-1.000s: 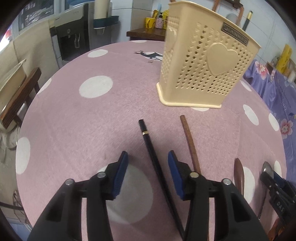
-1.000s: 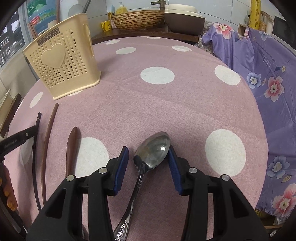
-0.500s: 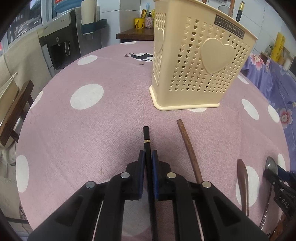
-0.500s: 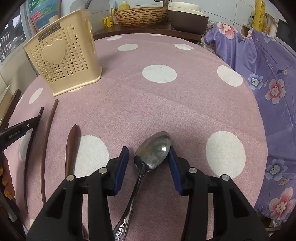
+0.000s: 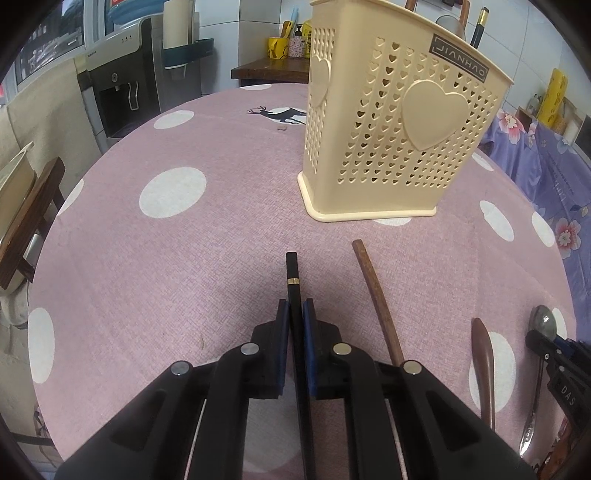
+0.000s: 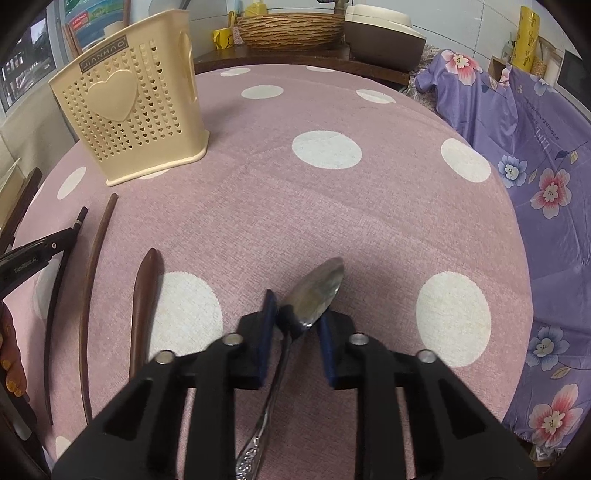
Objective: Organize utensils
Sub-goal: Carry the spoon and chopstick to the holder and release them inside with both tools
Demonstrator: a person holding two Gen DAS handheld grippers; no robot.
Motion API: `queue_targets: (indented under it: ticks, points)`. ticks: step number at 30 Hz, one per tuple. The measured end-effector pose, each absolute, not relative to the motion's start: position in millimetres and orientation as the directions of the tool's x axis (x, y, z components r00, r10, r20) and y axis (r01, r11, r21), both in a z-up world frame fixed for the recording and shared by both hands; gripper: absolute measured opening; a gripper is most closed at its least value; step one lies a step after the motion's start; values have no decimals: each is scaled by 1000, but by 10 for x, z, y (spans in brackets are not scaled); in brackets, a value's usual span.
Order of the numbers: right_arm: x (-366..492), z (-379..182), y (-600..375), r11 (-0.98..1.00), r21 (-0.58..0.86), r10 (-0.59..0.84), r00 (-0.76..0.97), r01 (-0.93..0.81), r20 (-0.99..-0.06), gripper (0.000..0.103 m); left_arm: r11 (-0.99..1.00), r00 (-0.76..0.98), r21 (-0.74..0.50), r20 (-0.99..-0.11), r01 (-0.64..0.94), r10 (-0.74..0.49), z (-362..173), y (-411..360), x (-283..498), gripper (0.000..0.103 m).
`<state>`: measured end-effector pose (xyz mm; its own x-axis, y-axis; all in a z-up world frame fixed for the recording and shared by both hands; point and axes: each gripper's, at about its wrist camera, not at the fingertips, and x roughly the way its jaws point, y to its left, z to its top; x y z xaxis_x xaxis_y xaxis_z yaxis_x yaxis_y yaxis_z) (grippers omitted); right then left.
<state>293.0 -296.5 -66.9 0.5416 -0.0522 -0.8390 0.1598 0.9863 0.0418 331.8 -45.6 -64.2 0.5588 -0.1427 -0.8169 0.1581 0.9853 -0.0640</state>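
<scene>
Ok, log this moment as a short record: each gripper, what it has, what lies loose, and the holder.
left gripper: shut on black chopstick
right gripper: closing around metal spoon, contact unclear
loose on tablecloth: brown chopstick, wooden spoon
utensil holder: cream, upright, beyond the utensils; already holds some sticks

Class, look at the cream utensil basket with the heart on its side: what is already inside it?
Above the rim of the cream basket, a black chopstick end with a gold band, brown stick tops and something grey poke out. The perforated walls hide everything lower inside.
</scene>
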Motion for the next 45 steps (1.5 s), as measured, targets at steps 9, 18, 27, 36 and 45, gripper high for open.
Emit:
queue_targets:
  ticks: [9,18,27,36,45]
  points:
    - [2906,-558,-3148,954,275,144,618,122,-773,5,986,554,-70,-820,153,-145,-645,-457,3369,9]
    - [2730,-58,-3115,942,335,216,756,5,-618,4,981,603,-143,-774,134,-195,-428,-318,3324,8]
    - [2619,214,-3107,936,346,255,812,-69,-526,2,971,695,-182,-678,155,-238,81,-226,3158,8]
    - [2614,439,-3059,901,403,343,834,-162,-432,2,965,756,-196,-602,175,-259,426,-203,3038,8]
    - [2683,539,-2908,898,386,372,835,-212,-405,2,952,780,-215,-548,218,-302,692,-182,2984,8]
